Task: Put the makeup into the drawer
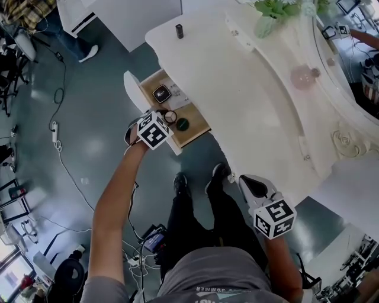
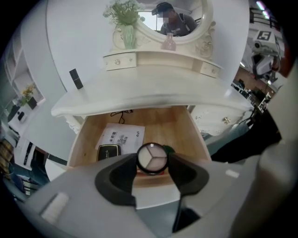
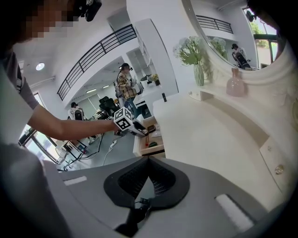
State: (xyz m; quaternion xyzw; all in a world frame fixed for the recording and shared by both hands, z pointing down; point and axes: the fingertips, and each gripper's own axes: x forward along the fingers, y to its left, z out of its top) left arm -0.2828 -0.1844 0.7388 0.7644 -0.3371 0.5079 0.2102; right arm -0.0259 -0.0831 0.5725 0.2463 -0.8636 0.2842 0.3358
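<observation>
My left gripper (image 1: 166, 119) is shut on a round compact (image 1: 171, 116) with a three-part palette (image 2: 151, 157), just over the front edge of the open wooden drawer (image 1: 198, 123). Inside the drawer lie a dark square compact (image 1: 161, 93), a printed paper (image 2: 120, 136) and a small green round thing (image 1: 182, 124). A black lipstick tube (image 1: 179, 31) stands on the white vanity top (image 1: 237, 89). My right gripper (image 1: 244, 180) hangs by the vanity's front edge, right of the drawer, its jaws shut with nothing between them (image 3: 148, 160).
A vase of flowers (image 1: 269, 15) and a pink bottle (image 1: 303, 77) stand at the back of the vanity under the mirror. Cables (image 1: 56, 133) run over the grey floor at left. The person's legs and shoes (image 1: 180, 182) are just below the drawer.
</observation>
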